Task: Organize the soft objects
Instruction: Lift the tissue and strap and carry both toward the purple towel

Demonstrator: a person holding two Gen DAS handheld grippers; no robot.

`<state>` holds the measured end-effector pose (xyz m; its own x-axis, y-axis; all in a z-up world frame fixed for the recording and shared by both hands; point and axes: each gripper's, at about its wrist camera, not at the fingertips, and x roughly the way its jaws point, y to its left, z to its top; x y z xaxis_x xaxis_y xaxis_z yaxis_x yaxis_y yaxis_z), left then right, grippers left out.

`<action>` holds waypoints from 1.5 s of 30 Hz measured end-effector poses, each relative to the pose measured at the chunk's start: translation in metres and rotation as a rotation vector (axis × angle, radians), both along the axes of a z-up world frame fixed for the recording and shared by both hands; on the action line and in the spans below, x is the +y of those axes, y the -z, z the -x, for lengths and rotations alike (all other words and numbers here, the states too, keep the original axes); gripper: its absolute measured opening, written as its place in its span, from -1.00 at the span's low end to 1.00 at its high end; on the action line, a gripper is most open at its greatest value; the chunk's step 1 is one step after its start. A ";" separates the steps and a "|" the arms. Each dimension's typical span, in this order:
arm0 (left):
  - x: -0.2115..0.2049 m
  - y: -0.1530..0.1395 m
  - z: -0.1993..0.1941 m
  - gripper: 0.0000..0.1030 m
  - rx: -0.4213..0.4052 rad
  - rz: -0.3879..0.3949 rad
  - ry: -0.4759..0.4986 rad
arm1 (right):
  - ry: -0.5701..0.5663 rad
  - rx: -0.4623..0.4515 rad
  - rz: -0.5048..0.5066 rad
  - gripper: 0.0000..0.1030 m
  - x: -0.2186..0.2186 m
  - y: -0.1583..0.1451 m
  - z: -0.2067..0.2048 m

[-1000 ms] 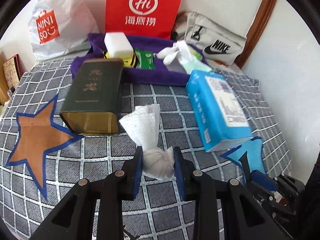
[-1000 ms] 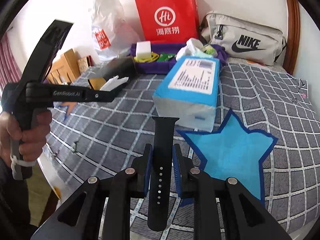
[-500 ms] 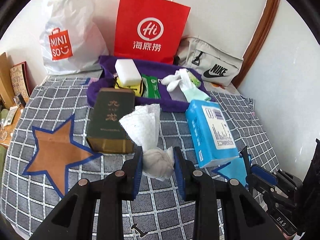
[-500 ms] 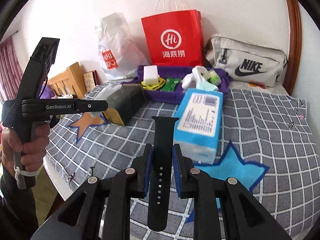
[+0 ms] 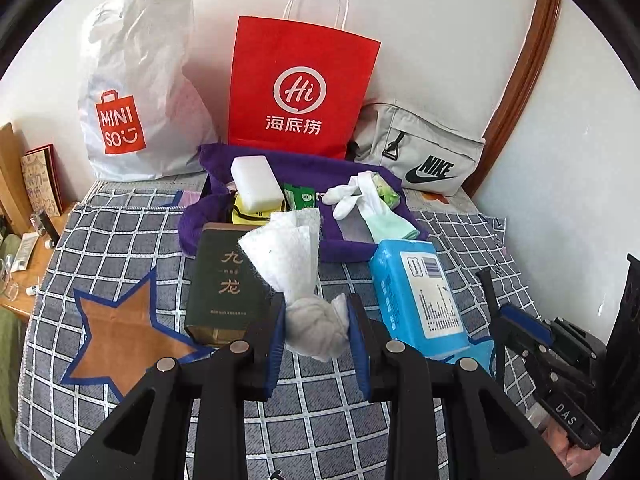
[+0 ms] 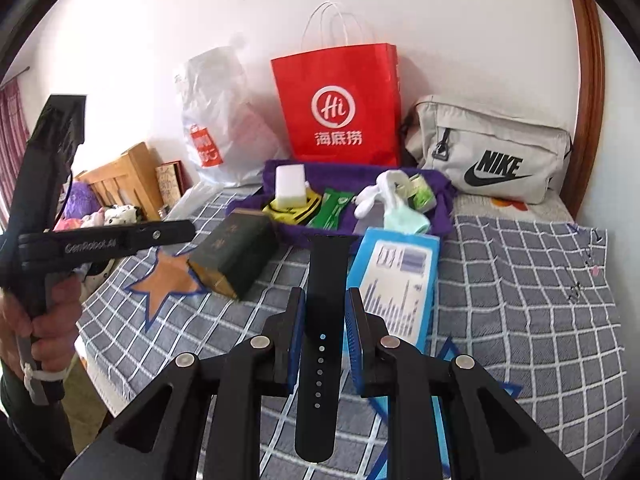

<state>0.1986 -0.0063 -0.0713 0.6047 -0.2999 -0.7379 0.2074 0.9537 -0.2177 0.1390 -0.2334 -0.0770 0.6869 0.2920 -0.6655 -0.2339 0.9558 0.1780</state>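
My left gripper [image 5: 316,332] is shut on a knotted white cloth [image 5: 308,320], its loose end fanned upward, held above the checked bedspread. My right gripper [image 6: 325,320] is shut on a black watch strap [image 6: 323,312] that stands up between the fingers; it also shows at the right of the left wrist view [image 5: 490,296]. At the back a purple cloth tray [image 5: 360,248] holds a white sponge [image 5: 256,182], white socks [image 5: 348,196], a mint sock [image 5: 386,224] and green packets. The left gripper shows in the right wrist view [image 6: 120,240] at the left.
A dark green box [image 5: 224,284] and a blue tissue pack [image 5: 420,292] lie on the bed. An orange star [image 5: 124,332] and a blue star [image 6: 444,360] mark the bedspread. A red paper bag [image 5: 300,88], Miniso bag [image 5: 132,92] and Nike bag [image 5: 424,156] line the wall.
Both grippers have risen and pulled back from the bed with their objects still held. The box, tissue pack and tray look smaller and farther off.
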 end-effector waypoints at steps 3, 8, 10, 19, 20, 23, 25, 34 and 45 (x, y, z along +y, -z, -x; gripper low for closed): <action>0.003 -0.002 -0.006 -0.46 -0.001 0.008 -0.005 | 0.008 -0.013 0.004 -0.61 -0.002 -0.006 -0.010; 0.007 -0.006 -0.014 -0.46 -0.005 0.007 -0.018 | 0.018 -0.039 0.005 -0.61 -0.004 -0.018 -0.028; 0.009 -0.008 -0.018 -0.46 -0.009 0.006 -0.019 | 0.025 -0.041 0.001 -0.61 -0.004 -0.022 -0.034; 0.018 -0.015 -0.040 -0.46 -0.025 -0.004 -0.035 | 0.055 -0.072 -0.009 -0.61 -0.005 -0.038 -0.068; 0.019 -0.016 -0.044 -0.46 -0.026 -0.006 -0.038 | 0.058 -0.076 -0.011 -0.61 -0.004 -0.039 -0.072; 0.022 -0.018 -0.054 -0.46 -0.028 -0.007 -0.040 | 0.063 -0.080 -0.026 -0.61 -0.004 -0.042 -0.085; 0.023 -0.019 -0.060 -0.46 -0.030 -0.007 -0.044 | 0.067 -0.082 -0.032 -0.61 -0.003 -0.044 -0.095; 0.018 -0.016 -0.100 -0.46 -0.019 -0.012 -0.041 | 0.051 -0.083 -0.041 -0.61 0.004 -0.036 -0.136; 0.011 -0.003 -0.140 -0.46 -0.004 -0.007 -0.035 | 0.037 -0.074 -0.035 -0.61 0.009 -0.022 -0.191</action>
